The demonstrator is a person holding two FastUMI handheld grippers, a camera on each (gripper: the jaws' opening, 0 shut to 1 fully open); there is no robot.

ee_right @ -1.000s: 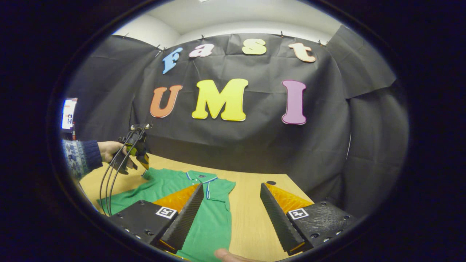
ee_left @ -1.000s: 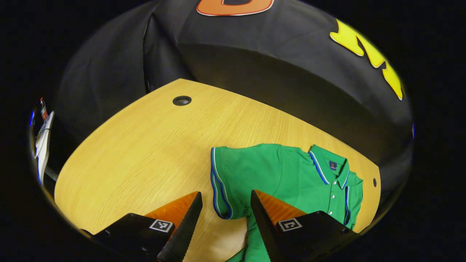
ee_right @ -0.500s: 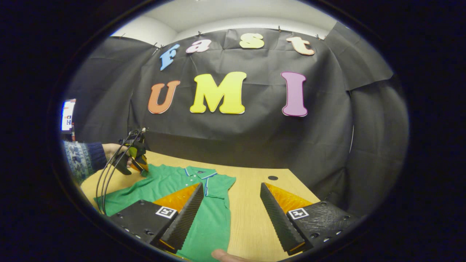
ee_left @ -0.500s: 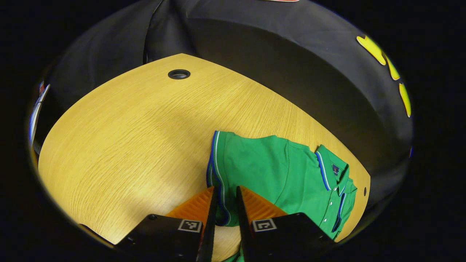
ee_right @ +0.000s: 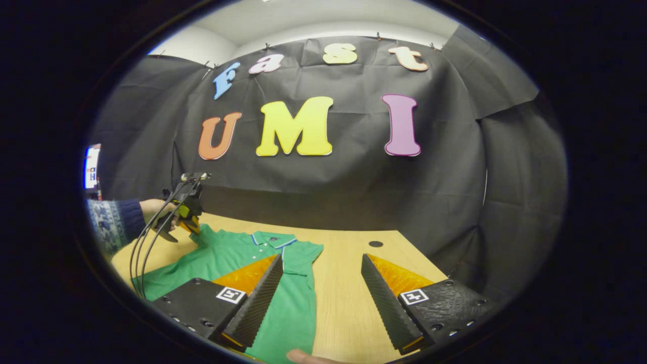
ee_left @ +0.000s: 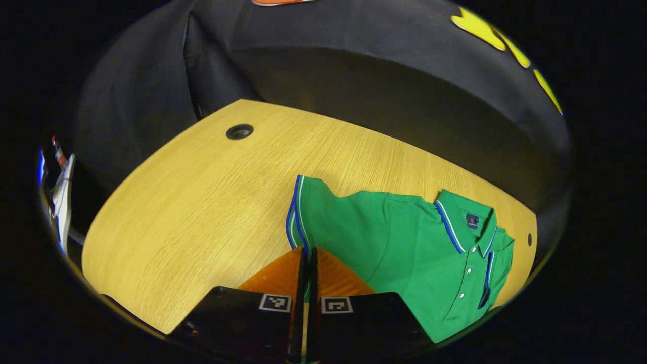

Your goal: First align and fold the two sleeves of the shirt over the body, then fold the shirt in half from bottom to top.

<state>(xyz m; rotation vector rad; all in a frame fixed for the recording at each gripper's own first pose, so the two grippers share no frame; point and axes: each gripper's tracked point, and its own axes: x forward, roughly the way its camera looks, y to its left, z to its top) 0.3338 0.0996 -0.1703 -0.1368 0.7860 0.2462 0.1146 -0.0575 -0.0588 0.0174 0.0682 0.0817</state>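
Pinching the shirt [ee_left: 404,253]'s sleeve [ee_left: 303,212], the left gripper [ee_left: 308,253] is clamped (chest logo unreadable); right gripper [ee_right: 322,263] gapes.

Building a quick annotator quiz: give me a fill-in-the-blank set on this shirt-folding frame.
1. The left gripper is shut on the shirt's ____.
2. The right gripper has its fingers ____.
3. The shirt is ____ in colour.
4. The shirt lies on a ____ table.

Missing words: sleeve; open; green; wooden

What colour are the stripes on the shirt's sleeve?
Blue and white, along the sleeve edge of the green shirt. They show best in the left gripper view.
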